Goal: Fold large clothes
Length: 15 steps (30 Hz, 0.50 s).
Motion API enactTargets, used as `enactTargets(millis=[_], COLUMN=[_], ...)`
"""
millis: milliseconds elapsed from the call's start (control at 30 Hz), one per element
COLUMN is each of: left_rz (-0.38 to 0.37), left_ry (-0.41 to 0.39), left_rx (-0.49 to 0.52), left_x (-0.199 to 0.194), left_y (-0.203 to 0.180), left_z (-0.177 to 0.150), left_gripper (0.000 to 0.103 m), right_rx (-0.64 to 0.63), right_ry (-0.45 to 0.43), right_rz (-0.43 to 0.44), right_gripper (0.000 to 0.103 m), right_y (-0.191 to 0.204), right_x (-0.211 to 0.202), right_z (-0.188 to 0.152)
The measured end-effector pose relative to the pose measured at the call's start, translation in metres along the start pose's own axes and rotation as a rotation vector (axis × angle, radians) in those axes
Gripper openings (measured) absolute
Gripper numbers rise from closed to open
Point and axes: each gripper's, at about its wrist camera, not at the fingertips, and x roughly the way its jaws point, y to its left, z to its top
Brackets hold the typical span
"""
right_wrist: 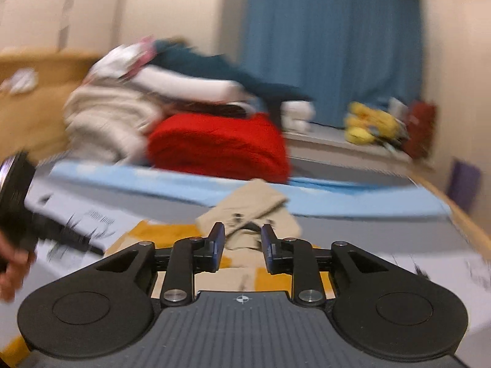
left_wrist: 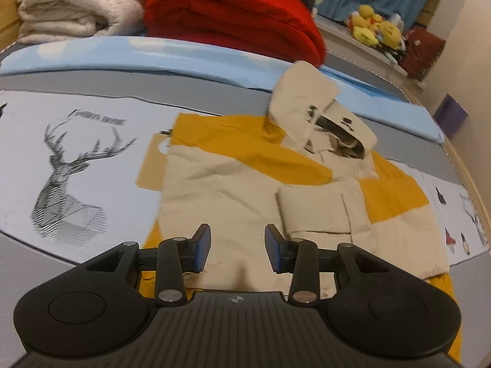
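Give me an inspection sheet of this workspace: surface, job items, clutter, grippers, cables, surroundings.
Surface: bed with a grey cover printed with a deer; a light blue sheet lies across its far part.
Job's things: cream and mustard jacket spread flat, sleeves folded in, hood raised at the far end.
Clutter: folded red blanket, cream blanket, other clothes piled on them.
Grippers: left gripper open above the jacket's hem; right gripper open, nothing between its pads.
Cables: nothing seen.
Surroundings: blue curtain, yellow plush toys on a ledge, pale wall.
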Motion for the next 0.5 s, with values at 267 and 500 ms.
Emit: enactTargets(millis=[267,500], left_rz=[-0.059,-0.139], left_ry=[-0.028,-0.015], left_rx=[0.062,0.188], left_x=[0.021,0.045], left_y=[-0.036,-0.088], left_z=[-0.014,-0.035], left_gripper=[0.043,0.043], right_rx=[0.218,0.384], right_ry=[0.161,0.333], right_rz=[-0.015,-0.045], right_gripper=[0.028,0.028], right_y=[-0.037,-0.051], right_x=[0.066,0.110], right_z=[-0.043,-0.071])
